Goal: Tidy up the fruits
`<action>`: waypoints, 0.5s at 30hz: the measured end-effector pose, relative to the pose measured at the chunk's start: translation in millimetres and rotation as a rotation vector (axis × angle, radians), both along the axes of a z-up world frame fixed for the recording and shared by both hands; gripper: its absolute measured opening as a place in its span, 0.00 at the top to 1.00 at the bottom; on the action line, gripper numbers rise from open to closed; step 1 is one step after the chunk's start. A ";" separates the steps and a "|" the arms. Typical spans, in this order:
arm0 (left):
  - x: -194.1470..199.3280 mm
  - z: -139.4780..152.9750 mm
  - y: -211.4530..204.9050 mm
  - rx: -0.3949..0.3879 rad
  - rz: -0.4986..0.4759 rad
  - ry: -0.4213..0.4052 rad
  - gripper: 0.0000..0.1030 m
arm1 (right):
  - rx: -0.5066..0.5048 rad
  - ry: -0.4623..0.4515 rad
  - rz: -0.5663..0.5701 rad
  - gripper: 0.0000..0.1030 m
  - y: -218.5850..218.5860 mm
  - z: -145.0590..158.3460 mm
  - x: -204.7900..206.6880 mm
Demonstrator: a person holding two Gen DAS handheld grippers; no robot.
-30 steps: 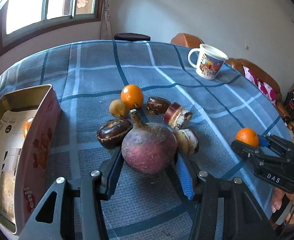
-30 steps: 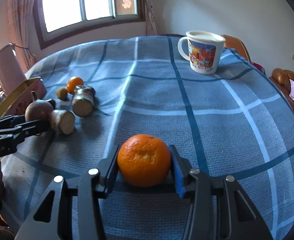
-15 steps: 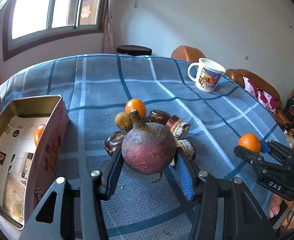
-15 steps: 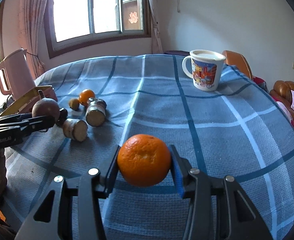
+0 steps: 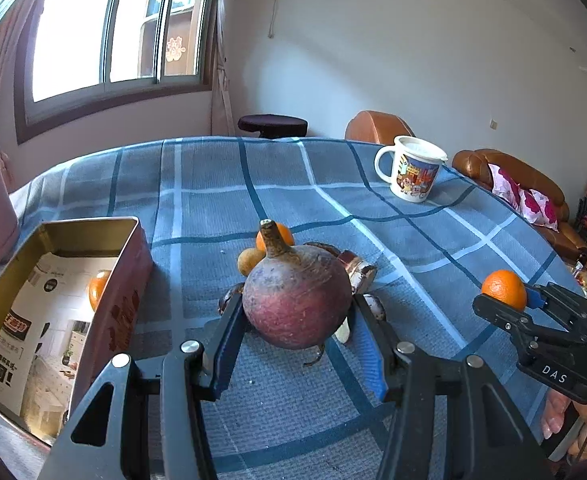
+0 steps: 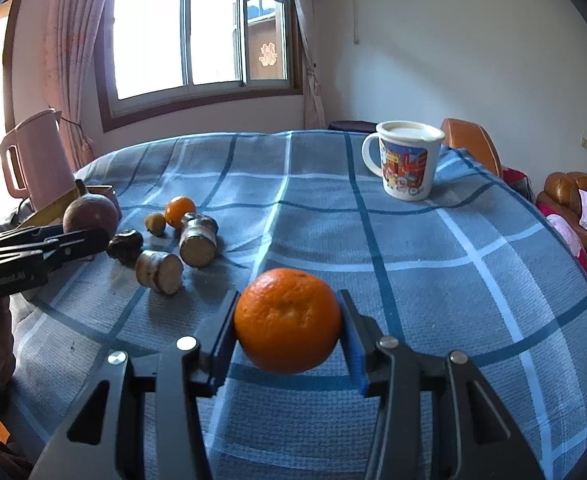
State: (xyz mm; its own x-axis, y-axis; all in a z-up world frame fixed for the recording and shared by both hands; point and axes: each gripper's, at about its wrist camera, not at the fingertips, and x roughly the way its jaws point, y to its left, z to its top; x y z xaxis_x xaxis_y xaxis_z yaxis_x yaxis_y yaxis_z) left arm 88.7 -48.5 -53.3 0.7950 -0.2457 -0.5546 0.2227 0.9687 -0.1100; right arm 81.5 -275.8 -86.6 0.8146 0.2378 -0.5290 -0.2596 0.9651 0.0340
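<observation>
L gripper (image 5: pixel 297 344): fingers (image 5: pixel 367 354) clamped on a round purple-red root veg (image 5: pixel 297 300), stem up, lifted clear of the table (image 5: pixel 213 184). R gripper (image 6: pixel 287 334): fingers (image 6: pixel 353 344) gripping an orange (image 6: pixel 287 320) on both sides, also held off the blue plaid cloth.

Behind the root veg, w/ most of the pile hidden by it: top of a small orange (image 5: pixel 281 232), a tan round fruit (image 5: pixel 249 262), bits of dark and cut brown pieces (image 5: pixel 359 274) poking out at either side. R view shows the same pile better: small orange, tan fruit, one dark lump (image 6: pixel 125 244), two cut stubs (image 6: pixel 159 272); what the brown pieces are, can't tell.

Left of pile, an open gold-lined tin (image 5: pixel 121 296), red outside, cut off at frame edge; one orange (image 5: pixel 99 290) inside, half hidden by the wall. Printed sheet in the tin has Chinese text, too small to read. Red lettering on tin wall unreadable.

Far side: cartoon mug (image 6: pixel 407 164); pink kettle (image 6: pixel 39 158) at left, partly cropped.

Writing: "DAS" on the R gripper body, "GenRobot.AI" on the L one.
</observation>
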 end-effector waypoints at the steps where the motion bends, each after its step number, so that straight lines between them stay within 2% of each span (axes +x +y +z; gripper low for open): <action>1: -0.5 0.5 -0.3 0.001 0.002 -0.004 0.48 | 0.000 -0.004 0.000 0.52 -0.2 0.4 -0.7; 15: -12.2 7.4 -3.7 0.032 0.016 -0.079 0.48 | 0.004 -0.063 -0.001 0.52 -1.5 4.3 -10.0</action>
